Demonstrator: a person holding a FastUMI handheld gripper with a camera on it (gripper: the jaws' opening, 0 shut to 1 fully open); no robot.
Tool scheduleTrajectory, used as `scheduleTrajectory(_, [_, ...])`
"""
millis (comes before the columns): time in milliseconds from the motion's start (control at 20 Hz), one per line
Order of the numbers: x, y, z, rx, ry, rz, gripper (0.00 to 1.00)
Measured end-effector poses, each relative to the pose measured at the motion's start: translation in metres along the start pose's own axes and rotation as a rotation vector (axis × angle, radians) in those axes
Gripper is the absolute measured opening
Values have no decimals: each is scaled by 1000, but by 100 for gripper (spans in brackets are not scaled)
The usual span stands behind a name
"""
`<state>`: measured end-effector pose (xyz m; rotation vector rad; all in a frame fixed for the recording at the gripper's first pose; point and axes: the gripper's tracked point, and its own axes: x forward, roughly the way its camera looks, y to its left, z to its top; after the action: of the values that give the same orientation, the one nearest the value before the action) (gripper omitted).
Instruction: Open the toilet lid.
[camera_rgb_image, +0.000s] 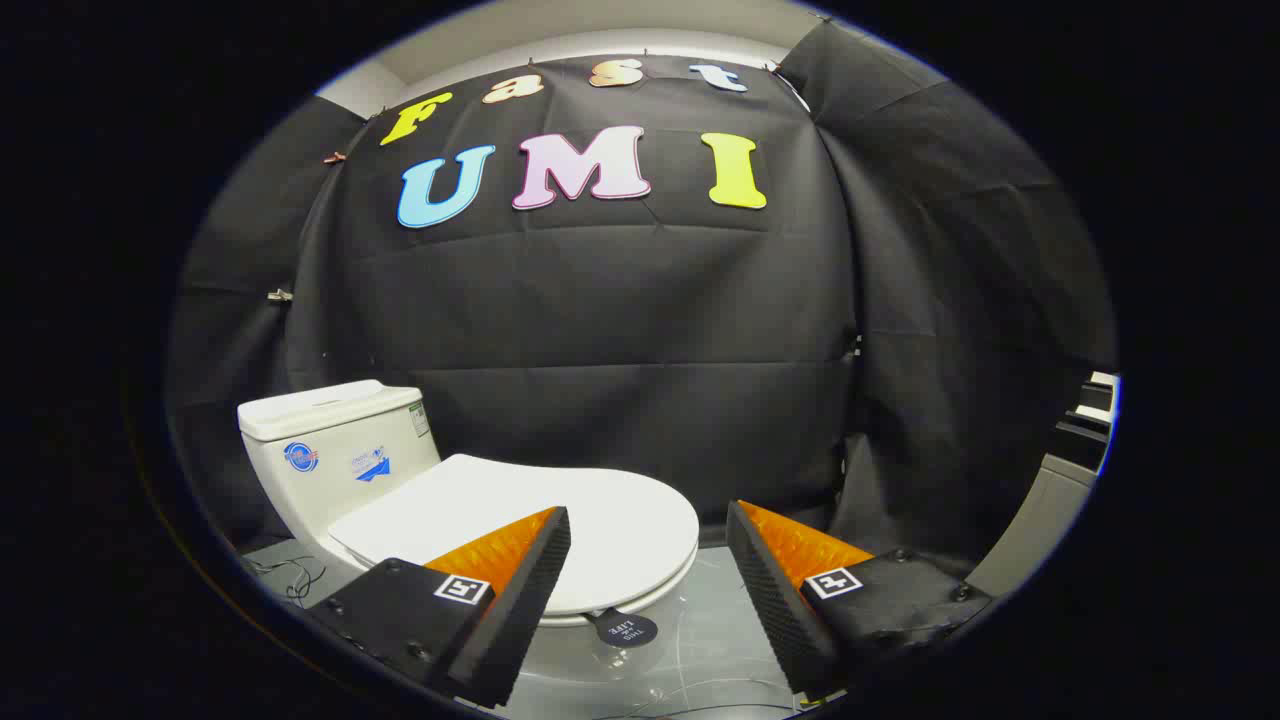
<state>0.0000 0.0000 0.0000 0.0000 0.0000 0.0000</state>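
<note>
While the lid lies flat, this is how the scene stands:
Hand-held gripper (648, 525): its two fingers are spread wide apart and hold nothing.
Toilet lid (520, 520): white, closed down on the bowl, partly behind the left finger; its front edge reaches into the gap between the fingers.
Round tab (622, 629): dark, sticking out under the lid's front edge, between the fingers.
Tank (335, 450): white, behind the lid, with stickers.
Floor (690, 650): grey, with thin wires.

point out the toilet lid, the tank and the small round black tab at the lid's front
white oval toilet lid (620, 510), gripper view, flat top
white ceramic tank (335, 455), gripper view, front face
small round black tab (622, 630), gripper view, its centre
</note>
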Motion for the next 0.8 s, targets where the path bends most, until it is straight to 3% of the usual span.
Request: scheduleTrajectory(800, [2,-2,-8,5,28,1,99])
